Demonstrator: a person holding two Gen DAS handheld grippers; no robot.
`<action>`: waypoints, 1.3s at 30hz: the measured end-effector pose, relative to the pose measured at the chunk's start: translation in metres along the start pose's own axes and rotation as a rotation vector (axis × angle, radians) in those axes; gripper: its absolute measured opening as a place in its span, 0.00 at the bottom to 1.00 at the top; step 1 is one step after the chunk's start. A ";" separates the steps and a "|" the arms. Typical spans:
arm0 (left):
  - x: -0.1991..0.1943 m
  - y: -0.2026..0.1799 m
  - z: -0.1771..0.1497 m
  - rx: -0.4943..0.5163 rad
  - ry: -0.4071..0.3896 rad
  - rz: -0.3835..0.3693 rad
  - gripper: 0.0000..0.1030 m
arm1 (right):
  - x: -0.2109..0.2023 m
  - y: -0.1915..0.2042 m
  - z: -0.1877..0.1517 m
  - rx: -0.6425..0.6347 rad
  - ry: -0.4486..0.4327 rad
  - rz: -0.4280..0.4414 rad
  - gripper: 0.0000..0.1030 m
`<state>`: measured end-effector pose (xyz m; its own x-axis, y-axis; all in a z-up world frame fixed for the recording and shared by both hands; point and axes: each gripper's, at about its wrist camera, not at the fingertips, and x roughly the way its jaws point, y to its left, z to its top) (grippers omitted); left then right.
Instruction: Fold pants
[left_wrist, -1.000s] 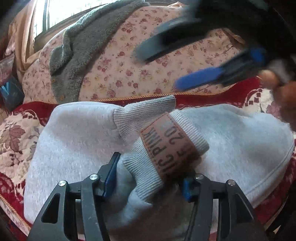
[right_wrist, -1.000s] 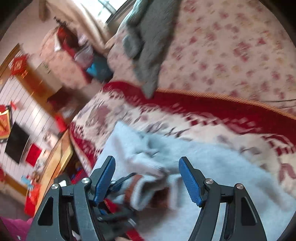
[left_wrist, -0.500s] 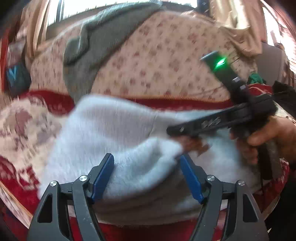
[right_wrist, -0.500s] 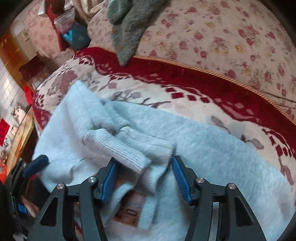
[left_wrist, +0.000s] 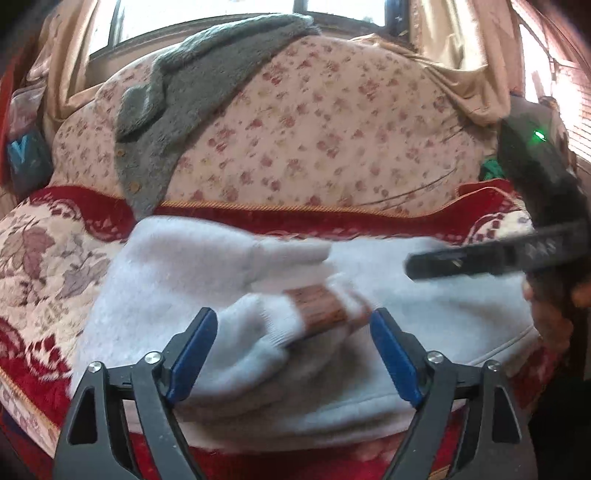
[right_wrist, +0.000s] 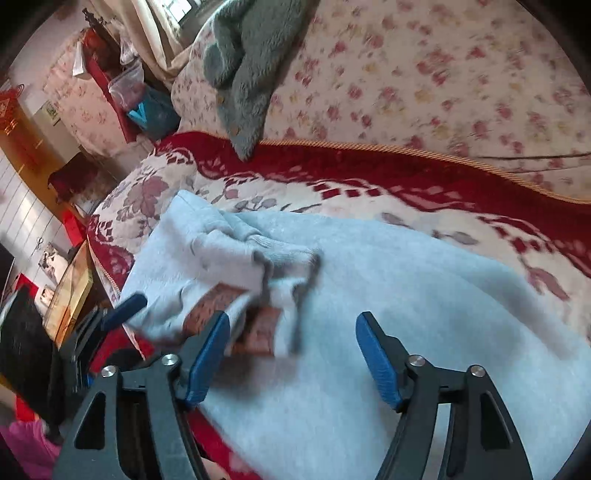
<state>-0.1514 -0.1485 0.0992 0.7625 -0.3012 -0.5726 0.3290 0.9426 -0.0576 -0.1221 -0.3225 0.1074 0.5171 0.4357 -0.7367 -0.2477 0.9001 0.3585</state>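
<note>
Light grey pants (left_wrist: 207, 266) lie folded on a red and cream sofa cover (left_wrist: 44, 258). Their ribbed cuffs with a brown label (left_wrist: 314, 306) rest on top of the fold. My left gripper (left_wrist: 293, 332) hovers over the cuffs with its jaws opening; the cuffs lie between the pads, untouched. In the right wrist view the pants (right_wrist: 406, 288) fill the foreground. My right gripper (right_wrist: 291, 347) is above them, jaws opening, the labelled cuffs (right_wrist: 258, 266) just beyond its left finger and not pinched. A hand (left_wrist: 554, 317) holds the right gripper.
A grey fleece garment (left_wrist: 192, 103) hangs over the floral backrest (left_wrist: 332, 129). The sofa's front edge runs just below the pants. In the right wrist view a wooden table (right_wrist: 70, 291) and a blue bag (right_wrist: 155, 114) stand to the left.
My left gripper let go of the labelled cuff, spread its jaws and drew back. My right gripper narrowed around the cuffs, then widened and shifted right. The cuffs now lie loose on the fold.
</note>
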 end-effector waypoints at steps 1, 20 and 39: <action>0.001 -0.005 0.002 0.006 -0.002 -0.003 0.88 | -0.014 -0.003 -0.007 0.013 -0.014 -0.008 0.76; 0.077 -0.101 0.038 0.021 0.145 -0.176 0.94 | -0.124 -0.067 -0.146 0.228 -0.003 -0.092 0.92; 0.152 -0.196 0.083 0.252 0.298 -0.469 0.96 | -0.105 -0.135 -0.170 0.527 -0.123 -0.039 0.95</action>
<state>-0.0539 -0.3906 0.0914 0.3279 -0.5878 -0.7396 0.7414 0.6453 -0.1841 -0.2823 -0.4895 0.0382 0.6173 0.3705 -0.6940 0.2013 0.7784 0.5946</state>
